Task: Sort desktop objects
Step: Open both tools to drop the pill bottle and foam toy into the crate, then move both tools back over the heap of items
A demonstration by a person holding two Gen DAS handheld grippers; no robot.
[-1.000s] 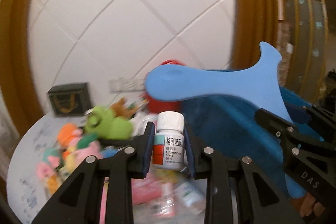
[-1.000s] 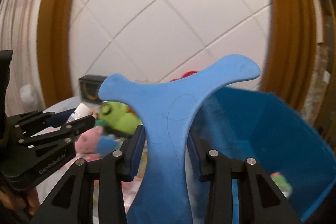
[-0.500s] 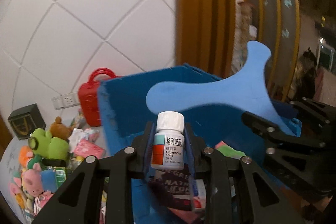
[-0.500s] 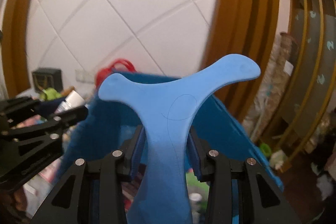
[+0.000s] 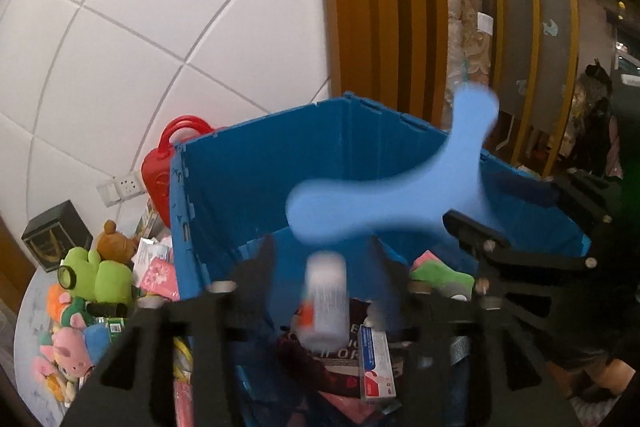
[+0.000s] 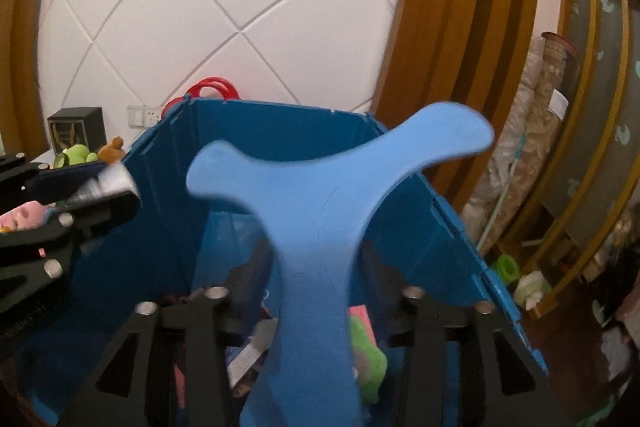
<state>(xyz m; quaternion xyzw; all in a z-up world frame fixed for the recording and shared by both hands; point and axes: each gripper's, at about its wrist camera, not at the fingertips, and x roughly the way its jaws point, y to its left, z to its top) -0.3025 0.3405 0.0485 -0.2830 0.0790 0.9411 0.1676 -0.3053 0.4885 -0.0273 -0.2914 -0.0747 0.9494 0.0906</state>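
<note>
Your left-wrist view: white bottle [image 5: 326, 301] is motion-blurred, label unreadable; can't tell if pads touch it. Blue three-armed piece [image 6: 320, 223] blurred too, its lower end cut off by the bottom edge in your right-wrist view. It hides much of the blue crate [image 6: 168, 227] contents. Plush toys [image 5: 86, 291] partly behind finger frame.

The left hand-held gripper [image 5: 326, 291] hangs over the blue crate [image 5: 260, 195], its jaws just opened and clear of the blurred white bottle [image 5: 325, 301] between them. The right hand-held gripper [image 5: 516, 227] shows at right with the blue boomerang [image 5: 384, 195]. Plush toys [image 5: 92, 279] crowd the surface [image 5: 30, 311] at left.
</note>
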